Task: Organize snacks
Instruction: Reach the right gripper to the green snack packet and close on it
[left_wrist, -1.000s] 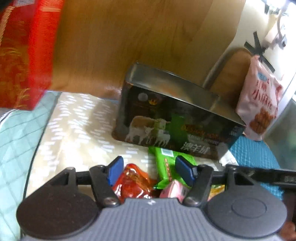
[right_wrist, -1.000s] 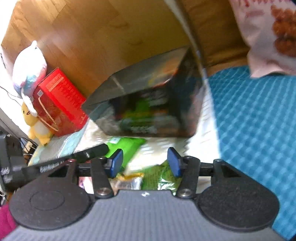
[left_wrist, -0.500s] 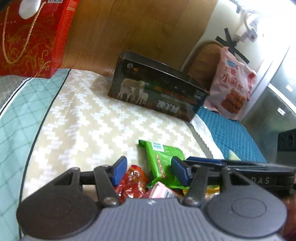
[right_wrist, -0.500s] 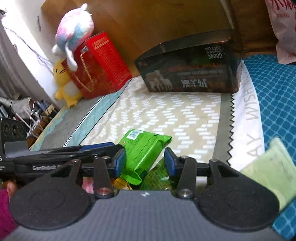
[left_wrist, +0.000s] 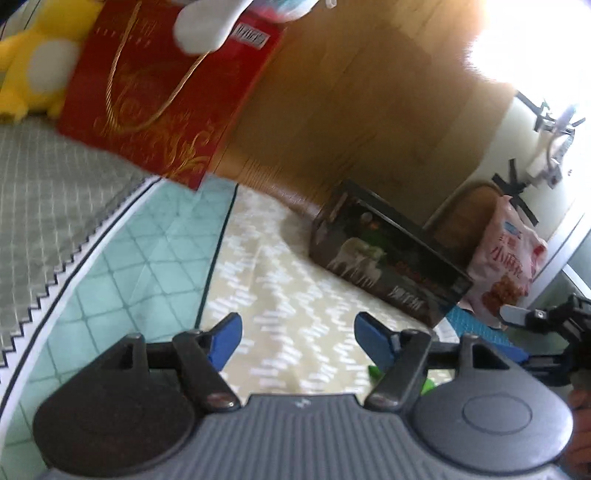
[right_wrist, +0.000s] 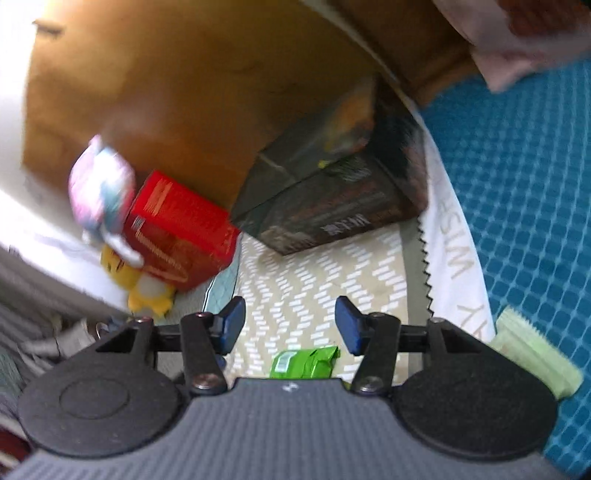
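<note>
My left gripper (left_wrist: 295, 341) hangs over the beige zigzag-patterned bedspread (left_wrist: 280, 295), its jaws opening with nothing between them. My right gripper (right_wrist: 290, 325) is opening too, jaws spread and empty, with the green foil snack packet (right_wrist: 304, 363) lying on the bedspread just near of them. The dark rectangular box printed with sheep (left_wrist: 384, 258) stands far off against the wooden headboard (left_wrist: 351, 92).

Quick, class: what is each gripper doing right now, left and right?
Left gripper: jaws opening, nothing between them.
Right gripper: jaws opening, nothing gripped; green packet lies on the bed below.
</note>
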